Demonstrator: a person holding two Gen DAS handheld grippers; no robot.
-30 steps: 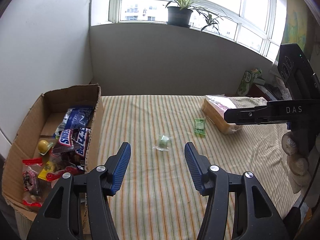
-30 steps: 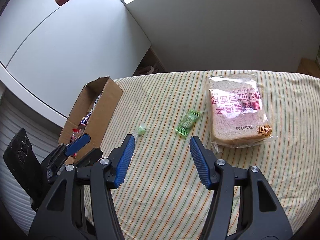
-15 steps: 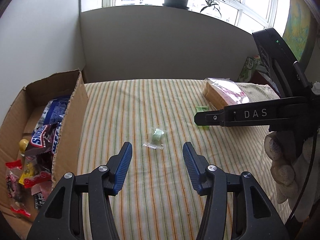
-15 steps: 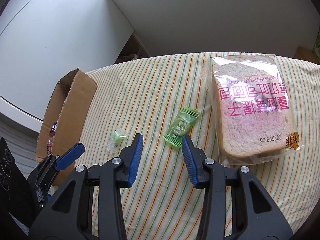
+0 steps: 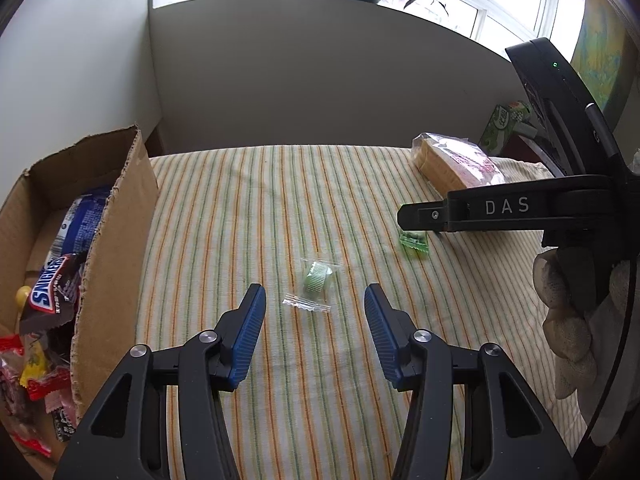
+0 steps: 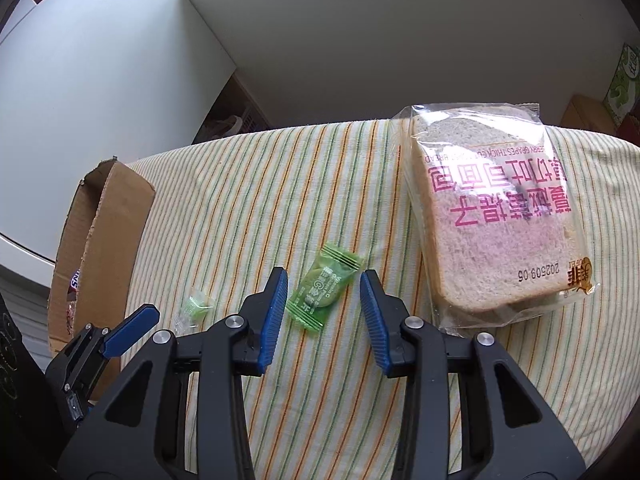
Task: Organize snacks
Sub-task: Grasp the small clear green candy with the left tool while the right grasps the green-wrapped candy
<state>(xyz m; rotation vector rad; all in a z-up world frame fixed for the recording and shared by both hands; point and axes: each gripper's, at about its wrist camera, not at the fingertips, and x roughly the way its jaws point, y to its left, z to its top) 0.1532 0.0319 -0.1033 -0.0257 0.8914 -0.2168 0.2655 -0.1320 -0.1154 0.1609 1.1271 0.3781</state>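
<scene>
Right gripper [image 6: 324,282] is closing around the green candy packet [image 6: 323,292] mid-frame, pads not touching yet, while the left gripper [image 5: 314,300] hangs unclenched just below the clear-wrapped candy [image 5: 314,280].

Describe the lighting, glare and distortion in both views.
Left wrist view: bright window backlights the scene, walls bow from fisheye, striped cloth evenly lit. Right wrist view: glare on the bread bag washes its print; green candy sharp, table edge curved.

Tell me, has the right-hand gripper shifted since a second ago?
Yes. The right gripper has come forward toward the green candy packet, which lay well ahead of it before and now sits between its closing jaws; the bagged sliced bread also looms nearer.
</scene>
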